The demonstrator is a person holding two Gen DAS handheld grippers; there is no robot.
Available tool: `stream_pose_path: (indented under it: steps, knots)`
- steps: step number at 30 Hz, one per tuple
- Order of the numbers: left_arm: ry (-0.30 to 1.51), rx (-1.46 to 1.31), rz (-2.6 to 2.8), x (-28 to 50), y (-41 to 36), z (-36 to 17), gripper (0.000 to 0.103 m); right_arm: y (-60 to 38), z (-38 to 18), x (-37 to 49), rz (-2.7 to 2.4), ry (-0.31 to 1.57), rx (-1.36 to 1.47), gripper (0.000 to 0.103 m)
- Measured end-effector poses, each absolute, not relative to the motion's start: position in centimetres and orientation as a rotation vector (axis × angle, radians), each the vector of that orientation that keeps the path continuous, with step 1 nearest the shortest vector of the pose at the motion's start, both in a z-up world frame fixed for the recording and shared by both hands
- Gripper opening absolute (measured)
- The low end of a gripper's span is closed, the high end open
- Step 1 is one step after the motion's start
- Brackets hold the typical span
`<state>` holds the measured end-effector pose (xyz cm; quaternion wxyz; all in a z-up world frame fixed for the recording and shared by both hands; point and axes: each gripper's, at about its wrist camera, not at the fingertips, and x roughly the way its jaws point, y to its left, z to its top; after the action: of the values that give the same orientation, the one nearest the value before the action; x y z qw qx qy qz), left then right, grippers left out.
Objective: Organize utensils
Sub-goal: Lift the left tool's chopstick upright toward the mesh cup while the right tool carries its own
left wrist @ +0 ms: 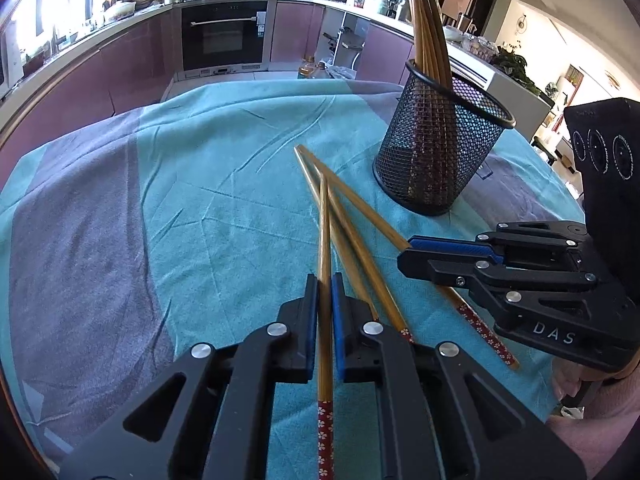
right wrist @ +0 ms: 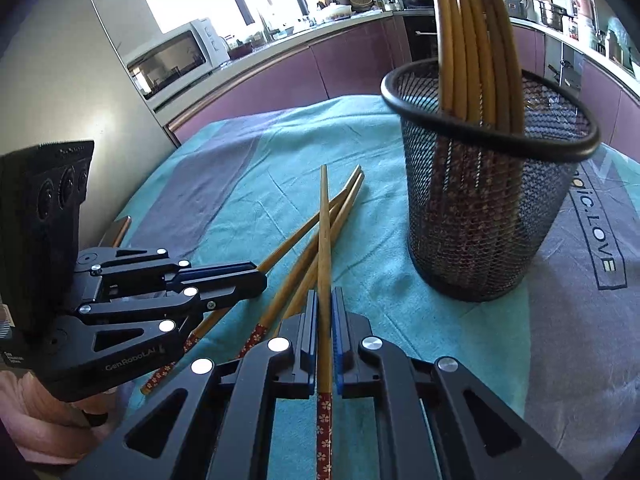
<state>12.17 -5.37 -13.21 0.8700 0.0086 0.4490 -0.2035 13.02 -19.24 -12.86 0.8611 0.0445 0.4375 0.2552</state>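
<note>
While your two hands sit low over the tabletop [left wrist: 240,168], each hand-held gripper is clamped on a single chopstick. Your left hand-held gripper [left wrist: 325,284] pinches its chopstick [left wrist: 325,240] between the blue pads: the bamboo shaft runs straight forward out of the fingers, and the red flowered end passes back between the black arms toward the camera. Your right hand-held gripper [right wrist: 325,300] holds a second chopstick [right wrist: 325,232] the same way, bare tip pointing ahead and patterned end trailing back between the arms.

Seen from your left wrist, the right hand-held gripper [left wrist: 404,258] lies just to the right, its fingertips aimed leftward, above the loose chopsticks [left wrist: 360,240]. Seen from your right wrist, the left hand-held gripper [right wrist: 262,278] comes in from the left, pointing rightward, over the same loose sticks.

Those loose chopsticks lie flat on the teal and grey cloth [right wrist: 248,184], fanned and crossing one another, their thin tips nearly meeting further out and their red flowered ends close to you. I count at least three, though the overlap makes the number uncertain. The held sticks cross above this pile; whether they touch it, I cannot tell.

Beyond and to the right of both fingertips stands the black mesh holder [right wrist: 480,220], upright on the cloth, well apart from the pile. Several chopsticks [right wrist: 472,40] already stand in it, leaning against its rim.
</note>
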Motion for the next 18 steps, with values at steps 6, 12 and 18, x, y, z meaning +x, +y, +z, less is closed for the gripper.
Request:
stream_pose_path:
  steps: [6, 12, 18]
  knots:
    - [0.895, 0.012, -0.432, 11.4, -5.2, -11.7, 0.008, -19.8, -11.7, 12.2, 0.553, 0.878, 0.101, 0.006]
    - [0.858, 0.001, -0.451, 10.6, -5.0, -10.3, 0.008, -20.4, -10.2, 11.2, 0.563, 0.828, 0.103, 0.006]
    - [0.817, -0.022, -0.483, 9.7, -4.3, -8.5, 0.008, -21.4, -8.7, 10.3, 0.566, 0.780, 0.114, 0.006]
